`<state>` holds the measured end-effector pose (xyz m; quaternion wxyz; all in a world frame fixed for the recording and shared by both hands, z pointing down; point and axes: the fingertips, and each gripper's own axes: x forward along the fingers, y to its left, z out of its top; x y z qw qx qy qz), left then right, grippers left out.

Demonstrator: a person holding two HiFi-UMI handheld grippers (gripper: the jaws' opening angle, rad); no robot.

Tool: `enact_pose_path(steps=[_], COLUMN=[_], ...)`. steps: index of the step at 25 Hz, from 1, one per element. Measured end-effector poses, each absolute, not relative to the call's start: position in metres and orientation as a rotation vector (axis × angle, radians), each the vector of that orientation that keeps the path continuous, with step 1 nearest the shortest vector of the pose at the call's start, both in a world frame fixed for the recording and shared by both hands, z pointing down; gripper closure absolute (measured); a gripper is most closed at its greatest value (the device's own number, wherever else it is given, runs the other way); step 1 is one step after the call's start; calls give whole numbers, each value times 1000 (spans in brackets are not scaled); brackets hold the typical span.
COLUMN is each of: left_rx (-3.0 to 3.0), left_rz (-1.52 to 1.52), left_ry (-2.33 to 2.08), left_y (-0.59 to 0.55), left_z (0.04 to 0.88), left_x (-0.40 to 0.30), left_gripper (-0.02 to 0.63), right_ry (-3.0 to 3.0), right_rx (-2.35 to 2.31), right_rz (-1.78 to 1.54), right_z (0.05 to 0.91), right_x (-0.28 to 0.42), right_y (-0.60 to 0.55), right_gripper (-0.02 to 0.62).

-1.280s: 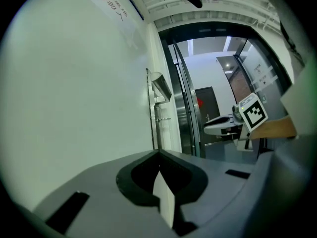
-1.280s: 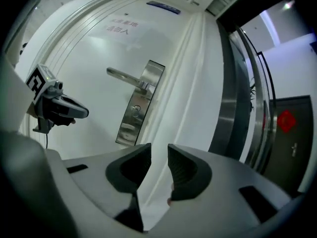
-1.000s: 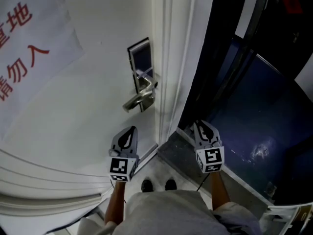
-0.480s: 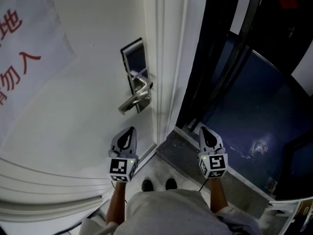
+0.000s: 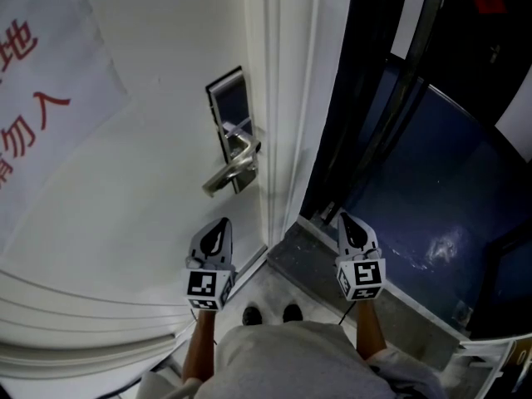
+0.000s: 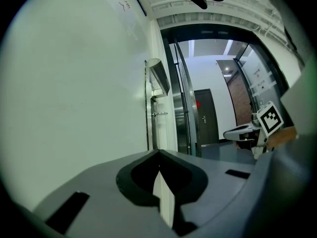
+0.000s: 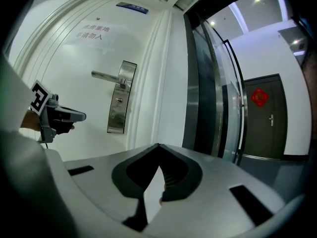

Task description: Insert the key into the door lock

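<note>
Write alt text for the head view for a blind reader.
Seen from above, a person holds the left tongs and right tongs, both shut, before a white door with a silver lever handle and lock plate.

White door [image 5: 125, 214], silver handle [image 5: 226, 175], pale sign [image 5: 79, 65] with red characters [image 5: 37, 110].

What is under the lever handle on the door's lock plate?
Under the lever handle, the lock plate bears a small round part, probably the keyhole. Its slot is too small to tell.
</note>
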<state>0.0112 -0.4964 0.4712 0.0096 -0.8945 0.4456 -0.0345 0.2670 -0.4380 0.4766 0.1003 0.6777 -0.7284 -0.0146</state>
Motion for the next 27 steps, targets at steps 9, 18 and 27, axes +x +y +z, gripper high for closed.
enact_pose_path(steps=[9, 18, 27], left_rx=[-2791, -2792, -2794], left_rz=[-114, -117, -112], left_ry=[1399, 1400, 1389], left_y=[-495, -496, -495], left_z=[473, 475, 474], left_x=[11, 10, 12], left_gripper=[589, 589, 589], right_ry=[-2178, -2194, -2199], right_rx=[1984, 1963, 1947], right_rz=[-44, -58, -77], right_z=[476, 474, 471], right_x=[258, 250, 246], right_y=[-443, -448, -449], right_gripper=[574, 574, 574])
